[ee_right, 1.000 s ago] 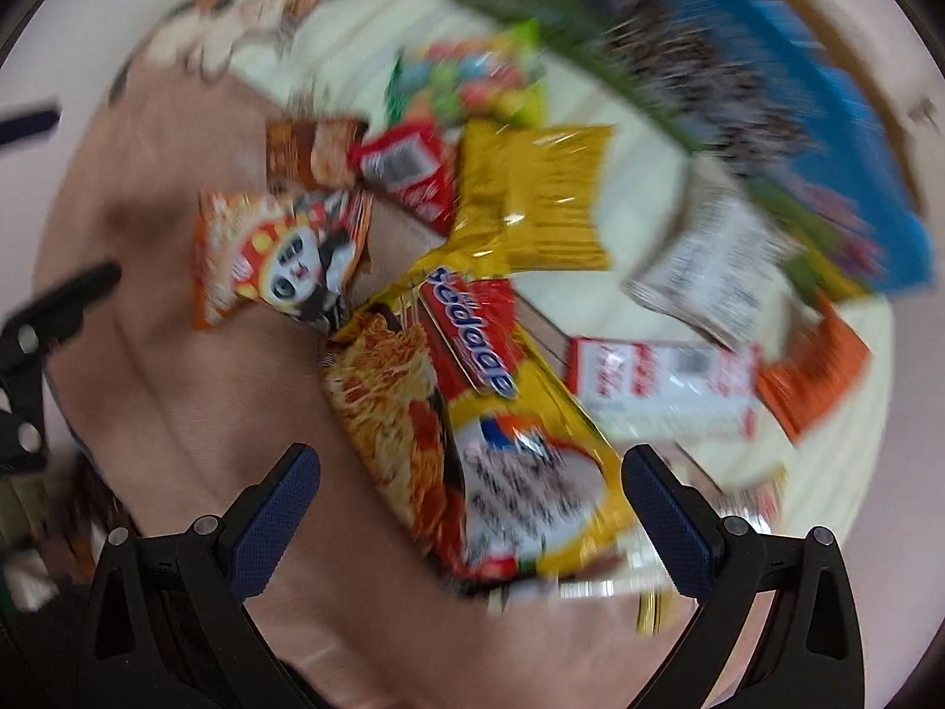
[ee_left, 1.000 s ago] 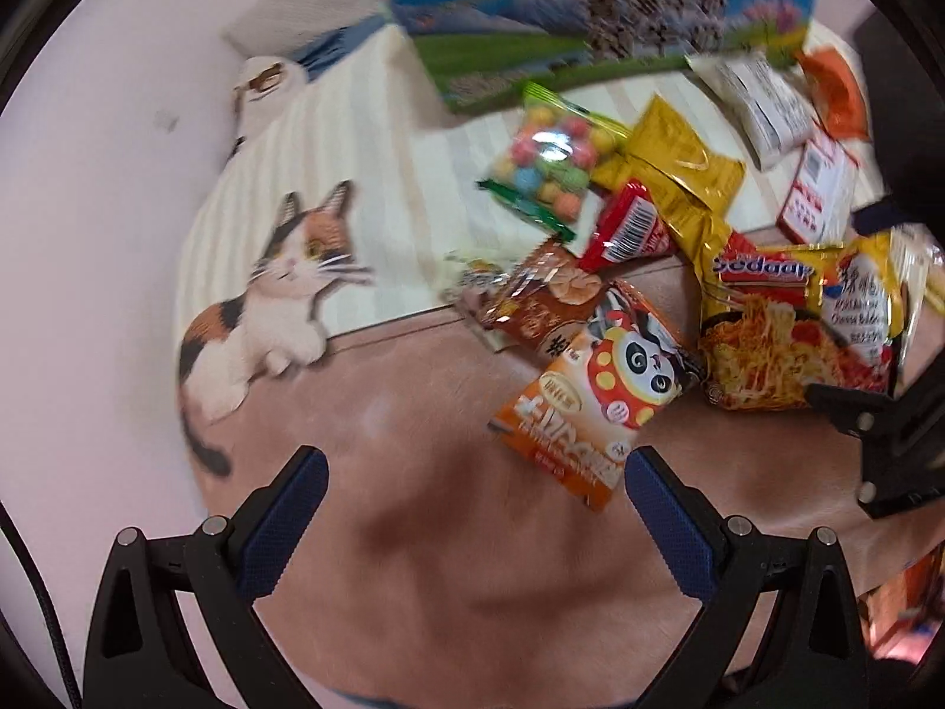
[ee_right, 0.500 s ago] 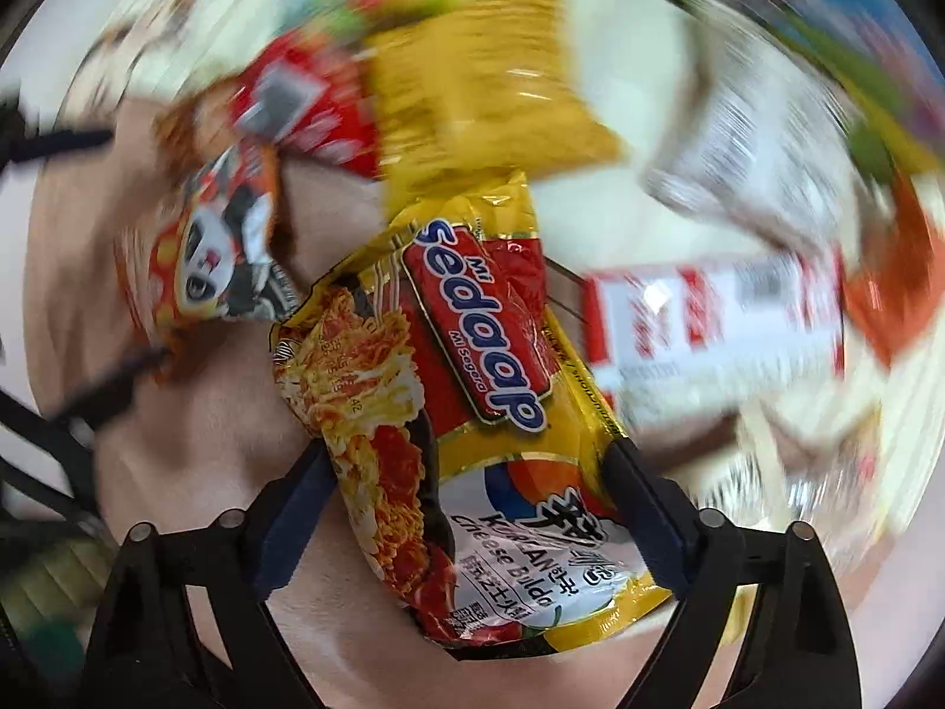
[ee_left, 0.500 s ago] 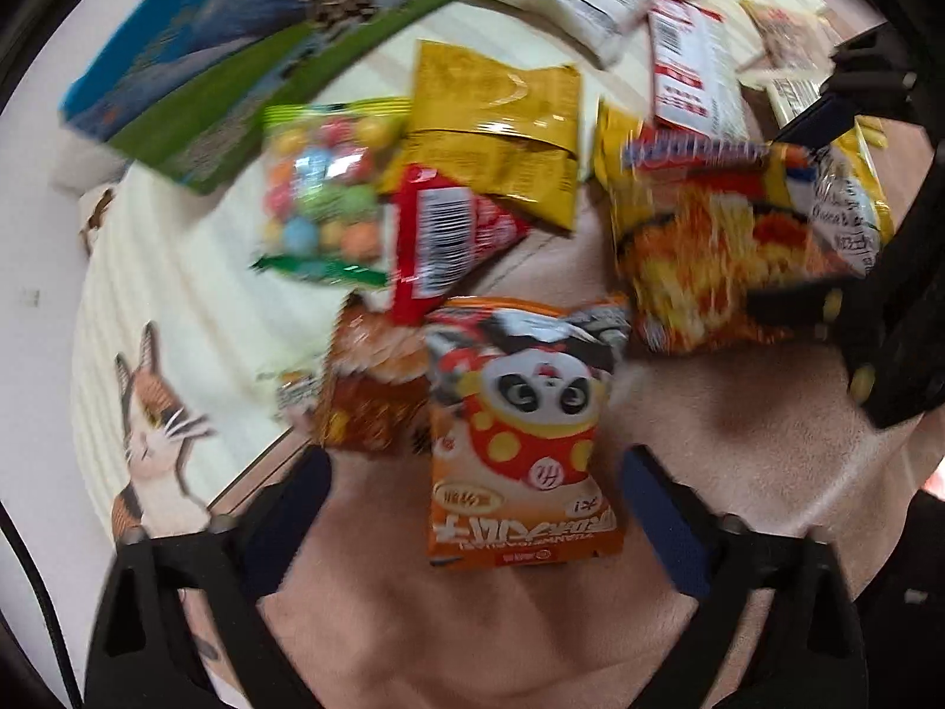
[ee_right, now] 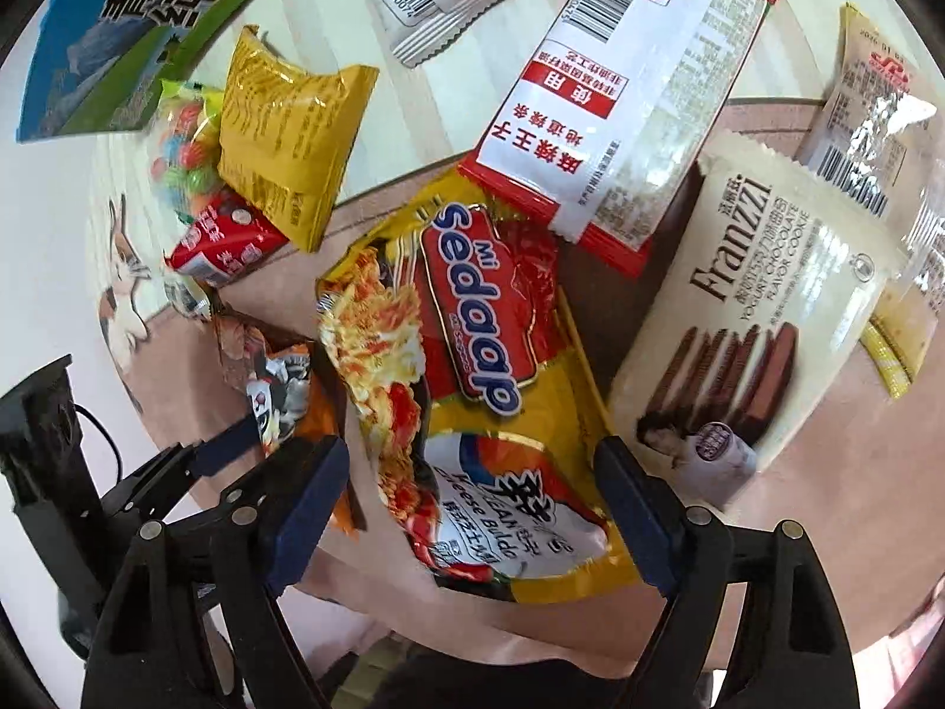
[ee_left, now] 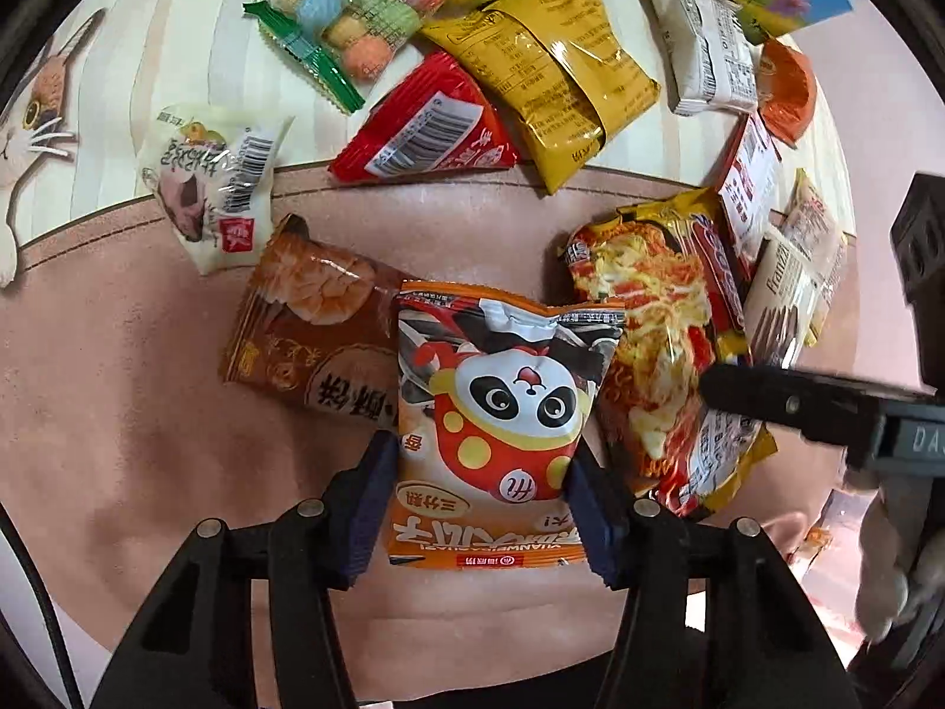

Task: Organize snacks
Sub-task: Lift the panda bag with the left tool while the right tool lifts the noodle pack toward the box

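Now we're closing the left gripper (ee_left: 479,493) on the panda snack packet (ee_left: 496,425), blue pads touching both its edges, while our right gripper's (ee_right: 475,511) narrowing fingers straddle the Sedaap noodle packet (ee_right: 472,354).

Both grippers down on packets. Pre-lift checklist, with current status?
1. left gripper centred on the panda packet: ok, a pad on each long edge.
2. Left grip firm: cannot tell, jaws closing, pads at the packet's edges.
3. right gripper straddling the Sedaap noodle packet: ok.
4. Right grip firm: not ok, jaws closing, left pad clear of the packet.
5. Noodle packet free to lift: not ok, the red and white packet overlaps its top corner.
6. Panda packet free: cannot tell, it overlaps the brown bread packet beside it.
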Demonstrator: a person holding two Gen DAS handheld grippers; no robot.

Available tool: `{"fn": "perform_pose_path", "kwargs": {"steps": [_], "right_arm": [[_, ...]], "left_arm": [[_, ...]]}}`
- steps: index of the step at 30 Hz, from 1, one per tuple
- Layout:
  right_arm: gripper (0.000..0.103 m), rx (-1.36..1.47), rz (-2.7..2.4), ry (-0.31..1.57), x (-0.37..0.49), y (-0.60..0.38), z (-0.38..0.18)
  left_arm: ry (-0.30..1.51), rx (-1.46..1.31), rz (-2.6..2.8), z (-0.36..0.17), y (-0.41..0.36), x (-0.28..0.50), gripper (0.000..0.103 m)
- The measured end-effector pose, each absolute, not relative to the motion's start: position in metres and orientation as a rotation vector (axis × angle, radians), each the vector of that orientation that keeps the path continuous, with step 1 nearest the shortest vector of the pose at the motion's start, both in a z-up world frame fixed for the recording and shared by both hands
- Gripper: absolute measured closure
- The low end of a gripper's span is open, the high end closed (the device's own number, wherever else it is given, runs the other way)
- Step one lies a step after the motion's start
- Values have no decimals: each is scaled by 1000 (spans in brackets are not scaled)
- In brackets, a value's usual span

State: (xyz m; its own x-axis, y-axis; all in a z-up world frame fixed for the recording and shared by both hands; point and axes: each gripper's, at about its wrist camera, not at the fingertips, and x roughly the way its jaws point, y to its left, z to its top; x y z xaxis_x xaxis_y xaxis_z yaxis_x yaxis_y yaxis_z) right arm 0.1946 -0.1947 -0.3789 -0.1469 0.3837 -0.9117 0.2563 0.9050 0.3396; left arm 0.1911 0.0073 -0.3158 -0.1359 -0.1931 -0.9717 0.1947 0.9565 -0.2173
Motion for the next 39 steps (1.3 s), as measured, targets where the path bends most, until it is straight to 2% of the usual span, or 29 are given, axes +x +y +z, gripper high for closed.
{"fn": "perform_pose_path", "kwargs": {"steps": [7, 12, 22, 24, 31, 35, 39], "right_arm": [[14, 337, 120, 1694, 188, -158, -355], [14, 262, 108, 1705, 188, -120, -364], [14, 223, 85, 1725, 193, -107, -372], [13, 223, 87, 1739, 195, -95, -377], [12, 171, 51, 1753, 199, -63, -394], [15, 183, 17, 1727, 193, -53, -392], [19, 184, -24, 1693, 178, -52, -389]], "left_arm": [[1656, 128, -370, -310, -5, 216, 48], [1661, 100, -345, -334, -21, 234, 50], [1609, -80, -161, -327, 51, 194, 50], [1634, -64, -193, -340, 52, 194, 45], [1654, -69, -190, -382, 54, 227, 45], [1623, -113, -170, -392, 71, 230, 50], [1612, -133, -115, -384, 87, 210, 51]]}}
